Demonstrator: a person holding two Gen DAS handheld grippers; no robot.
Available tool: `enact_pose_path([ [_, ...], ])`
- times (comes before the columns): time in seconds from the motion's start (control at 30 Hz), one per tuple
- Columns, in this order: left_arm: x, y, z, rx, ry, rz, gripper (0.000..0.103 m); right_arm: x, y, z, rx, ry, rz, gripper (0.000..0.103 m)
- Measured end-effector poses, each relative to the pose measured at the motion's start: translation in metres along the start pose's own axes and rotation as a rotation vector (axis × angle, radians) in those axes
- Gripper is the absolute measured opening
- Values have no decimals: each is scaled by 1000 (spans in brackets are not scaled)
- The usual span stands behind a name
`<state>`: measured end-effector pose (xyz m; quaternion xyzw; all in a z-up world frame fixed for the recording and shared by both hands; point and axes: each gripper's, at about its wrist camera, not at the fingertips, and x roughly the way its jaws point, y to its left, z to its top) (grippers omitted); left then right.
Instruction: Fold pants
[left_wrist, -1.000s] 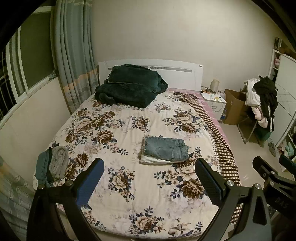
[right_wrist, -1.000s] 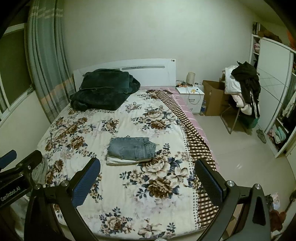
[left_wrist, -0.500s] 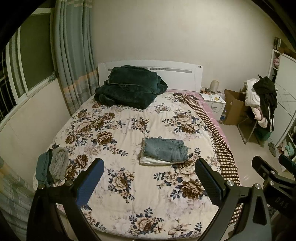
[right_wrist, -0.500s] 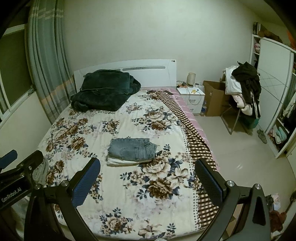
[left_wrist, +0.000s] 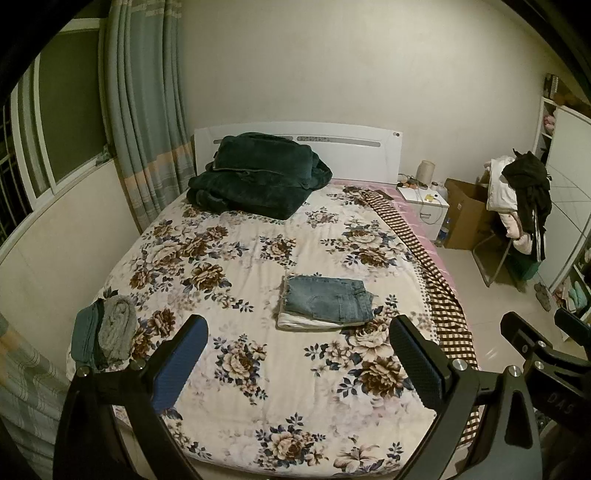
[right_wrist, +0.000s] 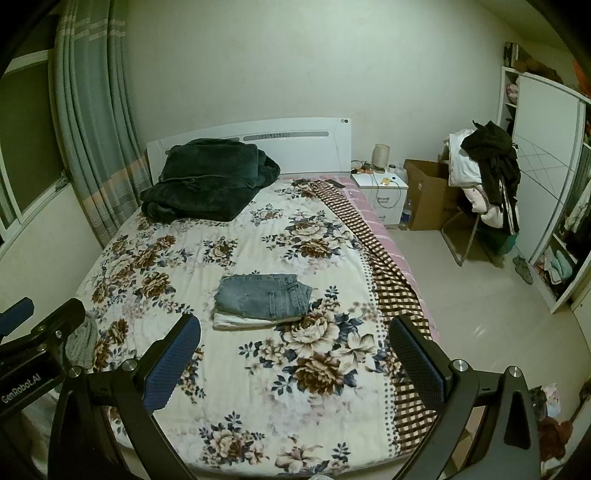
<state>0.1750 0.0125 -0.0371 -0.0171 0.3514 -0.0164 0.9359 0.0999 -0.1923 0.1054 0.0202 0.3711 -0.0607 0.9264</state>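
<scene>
Left hand-held gripper (left_wrist: 297, 363) released, empty; right hand-held gripper (right_wrist: 295, 360) likewise. Folded jeans (left_wrist: 328, 303) atop white garment (left_wrist: 306, 322) on bed (left_wrist: 258, 369), ahead of both. "GenRobot.AI" printed on left unit.

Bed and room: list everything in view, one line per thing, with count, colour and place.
Folded jeans: one, blue denim, mid-bed on top of a folded white garment.
Blanket: one, dark green, heaped against the white headboard.
Bedspread: one, cream with brown flowers, covering the bed.
Rolled clothes: two, teal and grey, left edge of the bed.
Nightstand: one, white, right of the headboard.
Cardboard box: one, brown, beside the nightstand.
Clothes pile: black and white, on a chair by the wardrobe.
Curtain: grey-green, left wall.
Left gripper: open, empty, above the foot of the bed.
Right gripper: open, empty, alongside.
</scene>
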Motion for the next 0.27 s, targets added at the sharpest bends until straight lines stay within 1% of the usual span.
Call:
enact_pose_path([
  [0.27,-4,-6,3,2,-12,0,100,0,0,-1,1,0,0,103],
])
